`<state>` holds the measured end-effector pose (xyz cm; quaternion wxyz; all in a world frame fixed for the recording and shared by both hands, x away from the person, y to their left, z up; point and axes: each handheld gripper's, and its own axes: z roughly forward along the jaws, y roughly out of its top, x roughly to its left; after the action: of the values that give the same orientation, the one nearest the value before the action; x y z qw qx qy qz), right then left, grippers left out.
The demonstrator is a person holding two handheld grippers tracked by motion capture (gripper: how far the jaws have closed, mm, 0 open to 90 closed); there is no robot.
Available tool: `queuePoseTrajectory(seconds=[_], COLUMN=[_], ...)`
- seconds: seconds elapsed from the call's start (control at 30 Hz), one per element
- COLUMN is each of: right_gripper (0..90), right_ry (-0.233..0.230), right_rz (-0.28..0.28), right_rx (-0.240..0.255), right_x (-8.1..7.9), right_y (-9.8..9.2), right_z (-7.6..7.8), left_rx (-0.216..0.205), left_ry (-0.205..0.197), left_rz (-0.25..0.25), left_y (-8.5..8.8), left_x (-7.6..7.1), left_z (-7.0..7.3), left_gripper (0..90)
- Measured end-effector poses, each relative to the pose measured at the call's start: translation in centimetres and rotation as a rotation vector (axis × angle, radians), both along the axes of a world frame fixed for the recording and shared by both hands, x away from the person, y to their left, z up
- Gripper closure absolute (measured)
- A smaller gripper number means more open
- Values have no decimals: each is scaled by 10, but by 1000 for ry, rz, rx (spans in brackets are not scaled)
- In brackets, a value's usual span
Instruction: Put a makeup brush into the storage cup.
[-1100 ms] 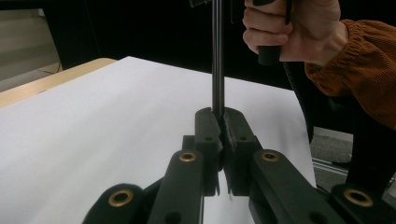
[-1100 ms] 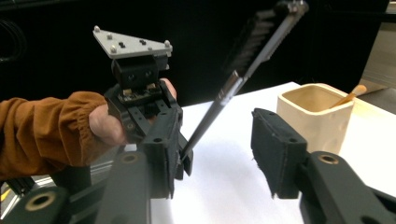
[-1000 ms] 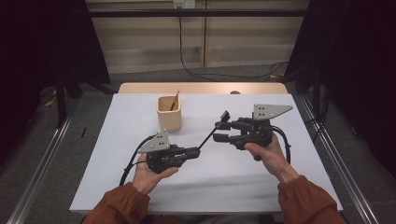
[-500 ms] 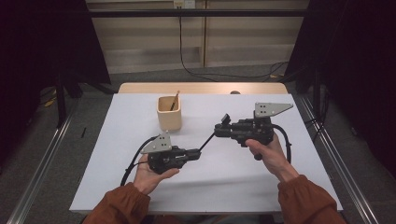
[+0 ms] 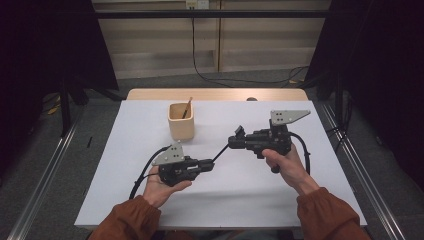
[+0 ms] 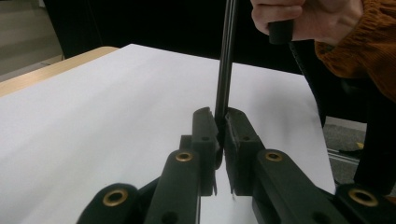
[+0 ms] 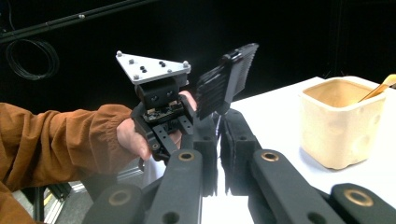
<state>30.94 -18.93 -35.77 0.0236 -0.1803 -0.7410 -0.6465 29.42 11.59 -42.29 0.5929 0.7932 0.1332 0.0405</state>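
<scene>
you had both jaws closed on the comb [image 5: 222,151], left gripper [image 5: 209,165] on its stiff, thin handle, right gripper [image 5: 235,141] just closing near the light, toothed head.

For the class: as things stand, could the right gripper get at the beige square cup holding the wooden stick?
Probably not yet. The right gripper and left gripper are both shut on the thin black comb, though bare white tabletop lies before the beige square cup.
</scene>
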Motion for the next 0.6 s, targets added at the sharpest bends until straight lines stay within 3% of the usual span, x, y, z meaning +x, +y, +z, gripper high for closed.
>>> queuePoseTrajectory(seconds=[0.33, 0.6], right_gripper=[852, 852], right_ry=[1, 1], right_rz=[-11, -12], right_rx=[1, 1], right_x=[0, 0], right_y=[-3, -5], right_z=[1, 1], left_rx=[0, -27], left_ry=[13, 41], left_rz=[29, 94], left_y=[0, 6], left_x=[1, 3], left_z=[-1, 4], left_gripper=[654, 339])
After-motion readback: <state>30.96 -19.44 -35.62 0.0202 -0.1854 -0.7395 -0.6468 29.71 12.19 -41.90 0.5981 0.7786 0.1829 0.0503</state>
